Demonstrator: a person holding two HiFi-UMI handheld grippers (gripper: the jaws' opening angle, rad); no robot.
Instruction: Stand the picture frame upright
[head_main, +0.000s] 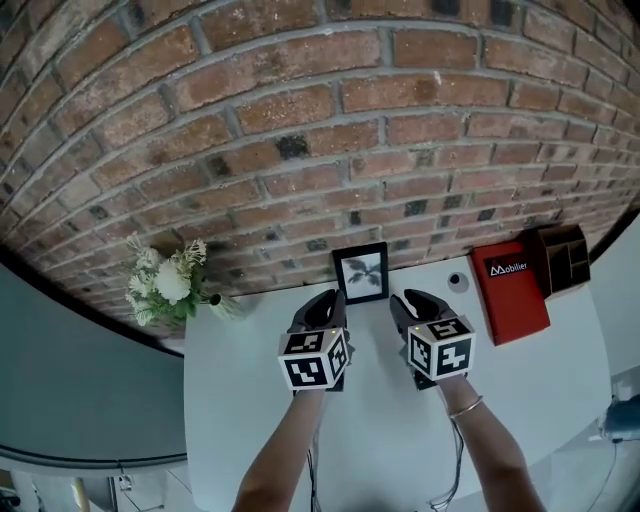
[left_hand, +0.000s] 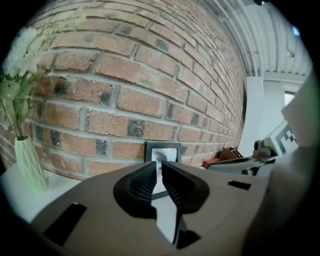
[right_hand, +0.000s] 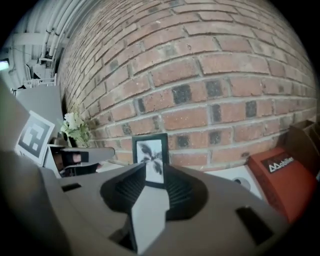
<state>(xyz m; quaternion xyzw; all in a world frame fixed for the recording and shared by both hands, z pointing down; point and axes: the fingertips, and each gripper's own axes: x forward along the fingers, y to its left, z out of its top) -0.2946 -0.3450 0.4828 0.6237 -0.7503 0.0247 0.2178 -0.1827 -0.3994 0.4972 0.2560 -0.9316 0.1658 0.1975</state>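
The left gripper's jaws are almost together, with only a thin gap and nothing in it, and the right gripper's jaws are wide apart and hold nothing too. Just past both of them, the black picture frame stands up at the back of the white table, close to the brick wall, maybe leaning on it. Further out, a vase of white flowers stands on the left and a red box lies on the right.
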